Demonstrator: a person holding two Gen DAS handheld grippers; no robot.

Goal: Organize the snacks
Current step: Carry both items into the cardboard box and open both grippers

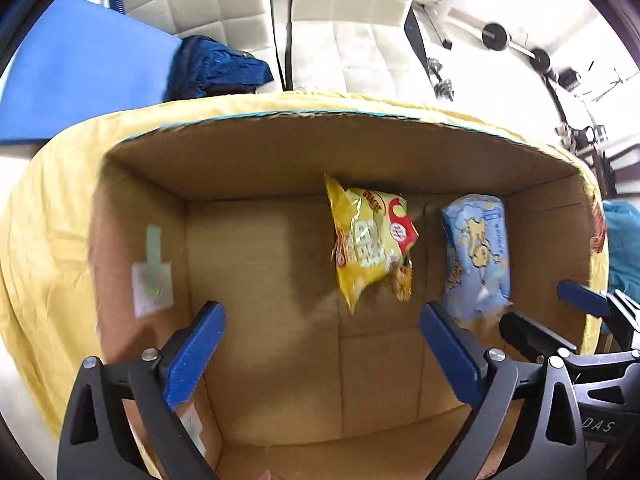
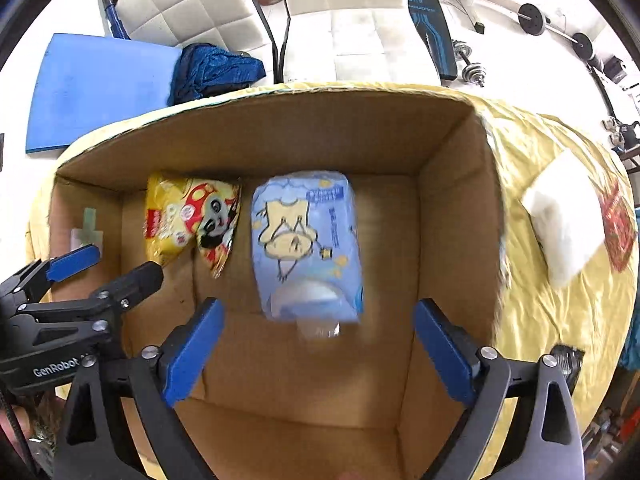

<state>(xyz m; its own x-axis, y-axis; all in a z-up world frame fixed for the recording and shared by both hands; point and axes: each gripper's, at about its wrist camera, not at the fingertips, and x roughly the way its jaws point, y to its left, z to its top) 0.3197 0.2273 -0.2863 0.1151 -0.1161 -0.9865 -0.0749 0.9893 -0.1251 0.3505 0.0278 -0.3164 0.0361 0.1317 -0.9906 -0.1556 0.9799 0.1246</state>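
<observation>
An open cardboard box (image 1: 256, 160) (image 2: 452, 208) stands on a yellow cloth. Inside, near its far wall, lie a yellow snack bag (image 1: 370, 244) (image 2: 188, 220) and a light blue snack pack (image 1: 478, 256) (image 2: 306, 244) side by side. My left gripper (image 1: 320, 344) hangs open over the box, empty, with the yellow bag ahead of it. My right gripper (image 2: 318, 340) is open too, just behind the blue pack, holding nothing. Each gripper shows at the edge of the other's view: right (image 1: 560, 320), left (image 2: 108, 268).
The yellow cloth (image 2: 560, 320) carries a white folded item (image 2: 564, 220) and a red packet (image 2: 618, 232) to the right of the box. Behind are white chairs (image 2: 352, 12), a blue mat (image 2: 96, 88), dark blue cloth (image 2: 216, 68) and dumbbells (image 2: 472, 70).
</observation>
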